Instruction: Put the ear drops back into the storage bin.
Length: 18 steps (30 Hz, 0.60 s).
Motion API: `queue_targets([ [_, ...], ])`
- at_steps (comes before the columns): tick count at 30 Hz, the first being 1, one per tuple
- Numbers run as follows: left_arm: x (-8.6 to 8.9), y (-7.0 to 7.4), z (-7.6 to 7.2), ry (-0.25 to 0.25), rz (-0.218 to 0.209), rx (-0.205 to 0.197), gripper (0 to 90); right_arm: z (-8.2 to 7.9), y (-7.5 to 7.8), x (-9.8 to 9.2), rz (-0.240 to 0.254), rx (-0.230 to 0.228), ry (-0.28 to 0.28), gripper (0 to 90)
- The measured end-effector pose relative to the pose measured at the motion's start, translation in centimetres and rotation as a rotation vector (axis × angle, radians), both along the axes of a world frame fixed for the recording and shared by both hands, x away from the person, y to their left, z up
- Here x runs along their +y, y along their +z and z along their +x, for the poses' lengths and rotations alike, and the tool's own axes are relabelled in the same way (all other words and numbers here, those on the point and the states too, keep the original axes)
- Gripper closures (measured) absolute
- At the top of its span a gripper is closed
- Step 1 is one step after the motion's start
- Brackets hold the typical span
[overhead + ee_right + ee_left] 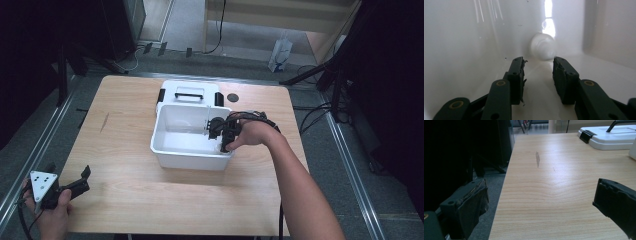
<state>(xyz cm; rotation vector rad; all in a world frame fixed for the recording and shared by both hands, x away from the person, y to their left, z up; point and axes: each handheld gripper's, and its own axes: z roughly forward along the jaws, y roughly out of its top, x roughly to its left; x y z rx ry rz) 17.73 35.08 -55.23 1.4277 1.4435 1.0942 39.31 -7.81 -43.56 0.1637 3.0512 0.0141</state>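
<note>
A white plastic bin [192, 160] stands open at the middle of the wooden table [125, 150]. My right gripper [220, 131] reaches down into the bin's right end. In the right gripper view it [538, 61] is open, with nothing between its jaws, just above the bin's floor. A white round object [543, 46], blurred, rests against the bin's far wall ahead of the jaws. My left gripper [69, 172] is held at the table's near left corner. It [541, 187] is open over bare wood.
The bin's white lid [190, 92] with a black handle and black clips lies flat behind the bin, and shows at the top right of the left gripper view [609, 137]. A small black disc [232, 97] lies beside it. A grey scuff [537, 158] marks the wood.
</note>
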Motion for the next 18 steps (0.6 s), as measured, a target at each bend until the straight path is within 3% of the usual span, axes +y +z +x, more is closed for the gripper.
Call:
queue_targets([
  [7, 0.0, 0.0, 0.0, 0.001, 0.0, 0.0, 0.3, 0.2, -0.1, -0.3, 0.025, 0.013, -0.006, 61.5],
  [12, 0.0, 0.0, 0.0, 0.002, 0.002, 0.002, 0.3, 0.0, 0.6, -0.4, 0.037, -0.014, -0.015, 53.3],
  [15, 0.0, 0.0, 0.0, 0.003, 0.004, 0.004, 0.3, -0.2, 1.5, -0.5, 0.065, -0.048, -0.035, 40.7],
  [18, -0.1, 0.0, 0.0, 0.004, 0.003, 0.004, 0.3, -0.2, 2.3, -0.6, 0.088, -0.071, -0.049, 33.9],
])
